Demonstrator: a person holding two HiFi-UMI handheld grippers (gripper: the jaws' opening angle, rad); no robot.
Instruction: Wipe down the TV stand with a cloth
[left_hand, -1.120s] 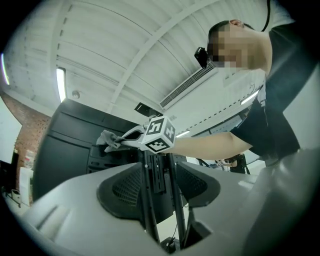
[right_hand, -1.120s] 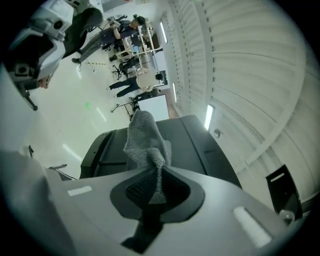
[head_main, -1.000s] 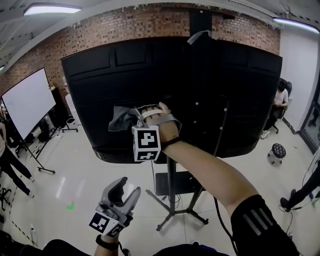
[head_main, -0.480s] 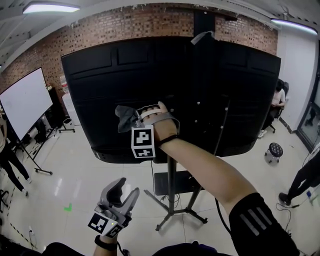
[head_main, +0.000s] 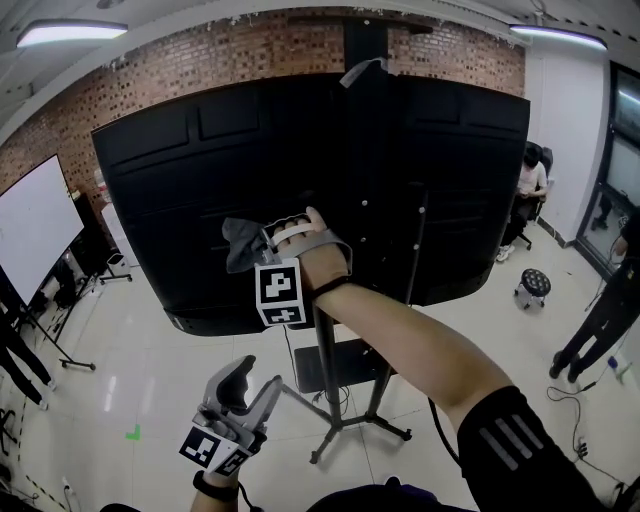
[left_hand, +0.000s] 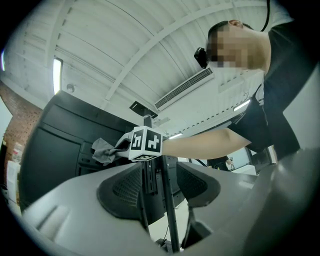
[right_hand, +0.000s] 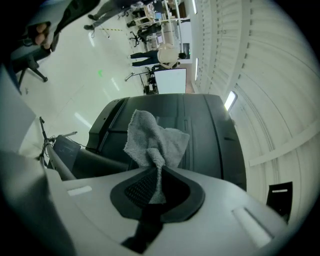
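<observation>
A big black TV stands with its back panel toward me on a black pole stand with a small shelf and splayed legs. My right gripper is shut on a grey cloth and holds it against the panel's lower left part. In the right gripper view the cloth rises bunched from between the jaws of the right gripper, in front of the dark panel. My left gripper hangs low over the floor, apart from the stand. In its own view the left gripper shows a gap between its pads with nothing in it.
A whiteboard on a wheeled frame stands at the left. At the right are a round stool, a seated person and another person. Thin cables hang down the TV's back. The floor is glossy white.
My right gripper has shifted a little across the TV's back with the cloth, and its wrist has rolled. The head camera has turned, so the TV sits further left. The left gripper stays low.
</observation>
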